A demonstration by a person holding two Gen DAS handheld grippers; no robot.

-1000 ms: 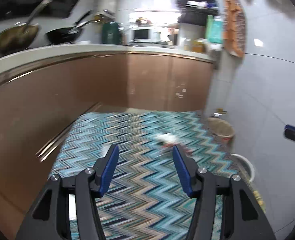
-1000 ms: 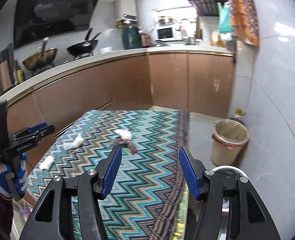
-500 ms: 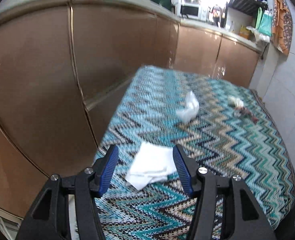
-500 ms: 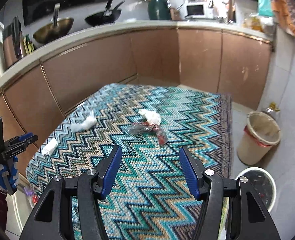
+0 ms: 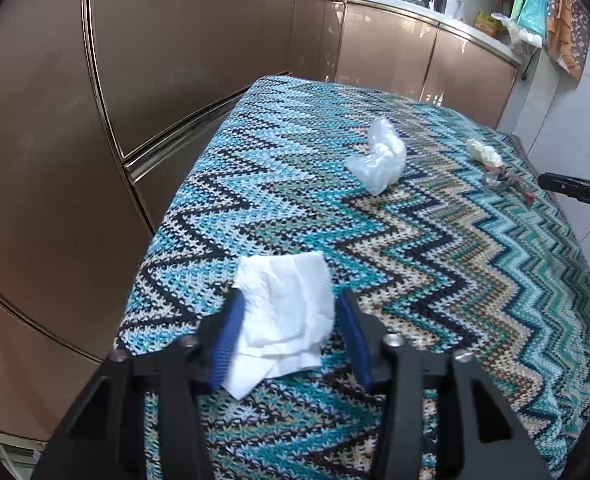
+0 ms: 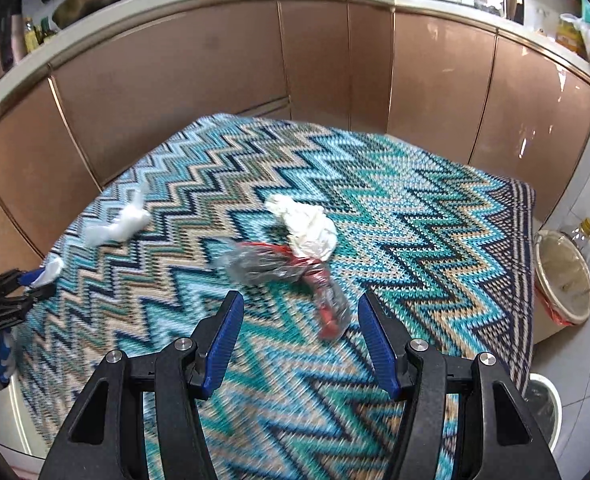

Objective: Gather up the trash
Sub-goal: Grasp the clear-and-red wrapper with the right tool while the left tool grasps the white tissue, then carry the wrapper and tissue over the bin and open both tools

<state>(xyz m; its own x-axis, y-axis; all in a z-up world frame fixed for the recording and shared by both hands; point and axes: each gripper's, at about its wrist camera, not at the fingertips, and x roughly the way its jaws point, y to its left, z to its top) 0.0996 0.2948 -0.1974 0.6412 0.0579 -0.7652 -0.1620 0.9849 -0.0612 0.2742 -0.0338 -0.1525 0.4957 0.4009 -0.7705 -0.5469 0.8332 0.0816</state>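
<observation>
White folded paper tissue (image 5: 283, 312) straddled by wide left gripper (image 5: 287, 336), ungripped; right gripper (image 6: 299, 340) wide above crumpled clear-red wrapper (image 6: 287, 272) (nothing binned, seemingly).

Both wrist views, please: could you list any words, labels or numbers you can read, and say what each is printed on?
None can be read with confidence.
Right gripper body, seen at the left wrist view's edge: small pale lettering, too small to read.
Left gripper body, seen in the right wrist view: a faint mark, blurred.
Yellow package on the counter: label illegible.
</observation>
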